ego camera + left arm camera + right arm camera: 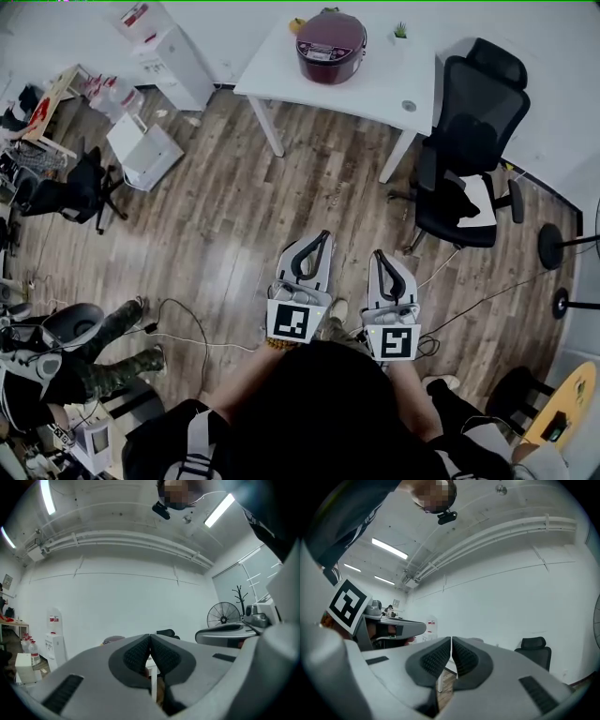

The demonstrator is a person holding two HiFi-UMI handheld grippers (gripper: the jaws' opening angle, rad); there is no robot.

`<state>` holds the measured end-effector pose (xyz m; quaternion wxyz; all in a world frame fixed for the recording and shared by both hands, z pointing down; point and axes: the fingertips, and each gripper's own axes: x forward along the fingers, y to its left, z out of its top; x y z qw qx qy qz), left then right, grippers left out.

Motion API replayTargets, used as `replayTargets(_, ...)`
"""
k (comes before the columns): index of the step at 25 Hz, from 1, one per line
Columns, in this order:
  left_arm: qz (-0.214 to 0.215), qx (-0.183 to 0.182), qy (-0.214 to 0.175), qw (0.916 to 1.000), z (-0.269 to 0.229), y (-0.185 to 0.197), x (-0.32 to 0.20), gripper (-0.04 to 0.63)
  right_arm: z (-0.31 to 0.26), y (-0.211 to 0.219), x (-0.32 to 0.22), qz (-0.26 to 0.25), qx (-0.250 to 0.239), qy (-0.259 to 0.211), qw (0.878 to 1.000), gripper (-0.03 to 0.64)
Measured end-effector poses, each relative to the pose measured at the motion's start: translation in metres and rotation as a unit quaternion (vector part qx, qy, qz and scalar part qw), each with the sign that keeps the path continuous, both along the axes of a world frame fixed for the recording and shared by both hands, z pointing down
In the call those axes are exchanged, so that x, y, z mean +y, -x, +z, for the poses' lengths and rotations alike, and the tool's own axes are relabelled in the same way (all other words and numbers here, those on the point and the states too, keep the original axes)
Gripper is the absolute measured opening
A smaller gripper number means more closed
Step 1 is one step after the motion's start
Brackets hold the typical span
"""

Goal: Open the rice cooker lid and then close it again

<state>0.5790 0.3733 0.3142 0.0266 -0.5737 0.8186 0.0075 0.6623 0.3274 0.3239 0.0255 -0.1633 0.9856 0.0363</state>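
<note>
Standing well back, I am holding left gripper [319,242] and right gripper [382,258] at lower centre, fingers clenched empty; the rice cooker [330,45] is sitting shut on the table [281,70] at upper centre, far ahead, nearer my left.

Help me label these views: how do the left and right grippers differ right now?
The left gripper reaches slightly farther toward the white table than the right gripper. The left's marker cube shows a different black pattern from the right's. Both are shut, empty, and well short of the rice cooker.
</note>
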Motion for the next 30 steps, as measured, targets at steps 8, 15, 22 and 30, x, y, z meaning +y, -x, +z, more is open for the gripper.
replayTargets(8, -0.003, -0.002, -0.013, 0.9999, -0.006, 0.062, -0.009, 0.021, 0.004, 0.055, -0.009, 0.002, 0.025, 0.007, 1.000, 0.031)
replayTargets(15, 0.003, 0.009, -0.014, 0.9999, -0.005, 0.118, -0.016, 0.021, 0.006, 0.111, -0.022, 0.019, 0.044, -0.006, 0.999, 0.031)
replayTargets(22, -0.003, 0.024, -0.020, 0.9995, -0.006, 0.191, -0.019, 0.021, -0.006, 0.186, -0.026, 0.011, 0.038, -0.029, 0.999, 0.031)
replayTargets(30, 0.010, 0.027, -0.027, 0.9992, -0.004, 0.260, -0.023, 0.021, -0.014, 0.252, -0.021, 0.019, 0.053, -0.040, 0.998, 0.031)
